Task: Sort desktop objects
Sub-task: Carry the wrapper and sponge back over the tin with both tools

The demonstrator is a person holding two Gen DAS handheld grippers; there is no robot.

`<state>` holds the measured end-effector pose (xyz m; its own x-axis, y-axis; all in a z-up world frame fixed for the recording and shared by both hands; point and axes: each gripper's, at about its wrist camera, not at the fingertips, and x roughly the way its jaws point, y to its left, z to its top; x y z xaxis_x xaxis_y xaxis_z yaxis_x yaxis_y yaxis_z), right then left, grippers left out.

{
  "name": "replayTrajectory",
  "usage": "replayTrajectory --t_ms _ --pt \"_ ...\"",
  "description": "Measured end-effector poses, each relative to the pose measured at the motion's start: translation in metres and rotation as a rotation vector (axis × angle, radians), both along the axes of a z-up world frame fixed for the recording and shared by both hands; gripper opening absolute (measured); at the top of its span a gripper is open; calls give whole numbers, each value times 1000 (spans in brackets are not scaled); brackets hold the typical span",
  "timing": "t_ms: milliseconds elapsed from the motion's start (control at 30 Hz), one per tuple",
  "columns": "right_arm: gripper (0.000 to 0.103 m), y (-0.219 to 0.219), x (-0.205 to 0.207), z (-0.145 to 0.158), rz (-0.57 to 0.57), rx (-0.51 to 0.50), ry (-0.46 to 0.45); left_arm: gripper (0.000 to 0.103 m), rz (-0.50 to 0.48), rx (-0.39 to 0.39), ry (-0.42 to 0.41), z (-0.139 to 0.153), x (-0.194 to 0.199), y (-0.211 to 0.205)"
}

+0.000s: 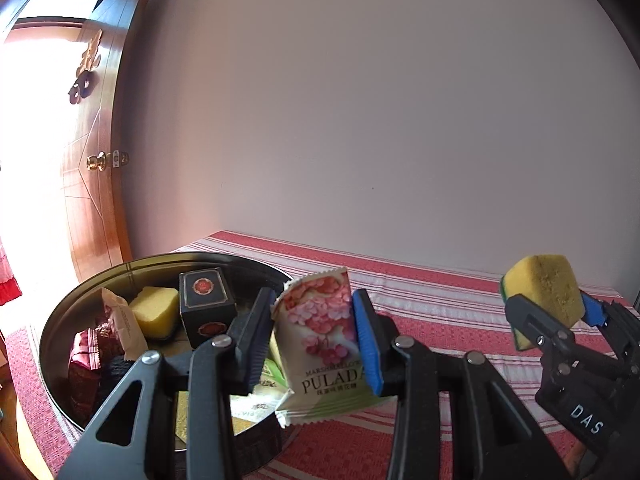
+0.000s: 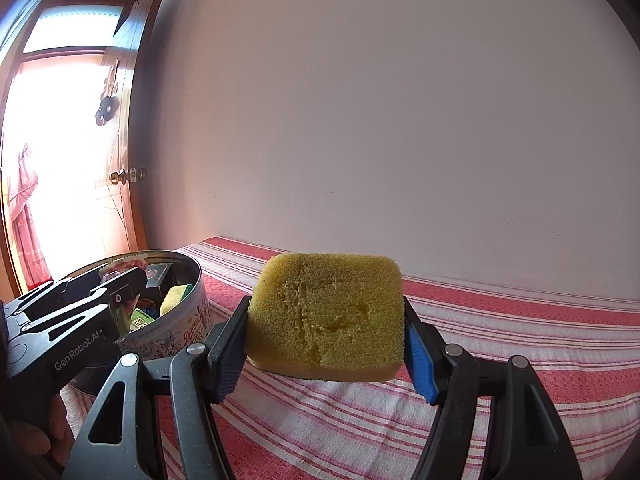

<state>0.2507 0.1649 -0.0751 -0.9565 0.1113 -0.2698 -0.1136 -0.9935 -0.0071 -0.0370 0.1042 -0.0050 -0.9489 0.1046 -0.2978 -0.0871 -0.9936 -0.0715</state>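
Pinching a white marshmallow packet with pink blossoms (image 1: 326, 344), our left tongs (image 1: 316, 344) sit at lower centre of the left wrist view, the packet upright between black and blue pads, raised over the near right rim of the round metal tin (image 1: 56, 320). Inside the tin, lower left of that frame, we see a small yellow sponge block (image 1: 154, 312), a dark box with a red emblem (image 1: 206, 308), a maroon foil wrapper (image 1: 84, 364), a beige wrapper (image 1: 122, 324) and green-and-white packets (image 1: 262, 396) lying under the held one.

Our right tongs (image 2: 326, 344) grip a yellow sponge with a green scouring back (image 2: 326, 316) by its two ends, lower centre of the right wrist view, held clear of the red-and-white striped cloth (image 2: 520, 332) covering the desk. In the left wrist view the same sponge (image 1: 542, 296) appears at far right, well apart from the tin.

The tin's printed wall (image 2: 198, 320) shows at lower left of the right wrist view, with the left tongs (image 2: 120, 292) over its opening. A wooden door with a brass knob (image 1: 98, 162) stands at the left edge.
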Motion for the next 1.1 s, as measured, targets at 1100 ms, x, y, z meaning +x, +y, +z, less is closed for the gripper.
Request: replayTrajectory --t_ms 1100 --pt "70 -146 -66 2 253 -30 -61 39 260 52 -33 -6 5 -123"
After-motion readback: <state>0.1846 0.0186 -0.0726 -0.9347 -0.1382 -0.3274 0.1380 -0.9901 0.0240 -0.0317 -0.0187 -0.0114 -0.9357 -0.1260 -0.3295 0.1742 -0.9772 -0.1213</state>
